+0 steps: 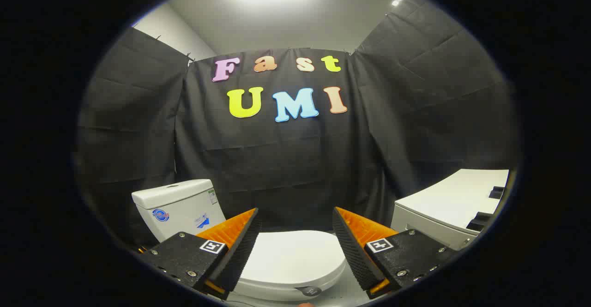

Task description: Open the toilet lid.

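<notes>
tongs (295,219): spread wide, pinching nothing, hovering above the toilet
toilet lid (291,256): white, down flat on the bowl, seen between the fingers and just below them
cistern (177,207): white, beyond the left finger, against the black cloth wall
white cabinet (450,205): off to the right, apart from the toilet

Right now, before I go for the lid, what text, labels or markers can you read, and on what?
Toilet tank: round blue logo and two small stickers, too blurred to read.
Fingers of the open gripper, above the closed toilet lid: square black-and-white markers, no words.
White cabinet: no text.
</notes>
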A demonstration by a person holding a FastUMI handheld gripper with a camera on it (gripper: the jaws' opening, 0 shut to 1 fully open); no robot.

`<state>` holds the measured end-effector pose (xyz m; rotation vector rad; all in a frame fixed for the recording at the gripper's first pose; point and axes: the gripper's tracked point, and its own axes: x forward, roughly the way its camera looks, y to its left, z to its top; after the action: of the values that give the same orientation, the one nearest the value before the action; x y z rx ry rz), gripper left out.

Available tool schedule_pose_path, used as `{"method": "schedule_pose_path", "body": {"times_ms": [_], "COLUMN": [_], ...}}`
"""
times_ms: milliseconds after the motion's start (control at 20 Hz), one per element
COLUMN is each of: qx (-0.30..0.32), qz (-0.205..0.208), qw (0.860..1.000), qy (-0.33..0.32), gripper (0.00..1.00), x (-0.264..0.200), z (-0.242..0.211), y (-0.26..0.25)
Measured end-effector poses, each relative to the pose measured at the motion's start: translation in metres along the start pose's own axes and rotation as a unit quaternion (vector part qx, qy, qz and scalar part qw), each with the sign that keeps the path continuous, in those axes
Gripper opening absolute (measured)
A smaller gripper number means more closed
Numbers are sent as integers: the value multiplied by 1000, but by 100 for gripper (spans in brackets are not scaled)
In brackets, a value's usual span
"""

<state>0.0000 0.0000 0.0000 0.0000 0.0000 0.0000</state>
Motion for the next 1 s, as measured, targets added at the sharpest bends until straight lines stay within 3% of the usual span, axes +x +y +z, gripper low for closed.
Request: {"method": "schedule_pose_path", "body": {"times_ms": [1000], "qx": [-21], "qz": [5], "qw": [1000], "qy": [-5], "gripper": [95], "x": [-5], "z": [-2], "y": [2]}}
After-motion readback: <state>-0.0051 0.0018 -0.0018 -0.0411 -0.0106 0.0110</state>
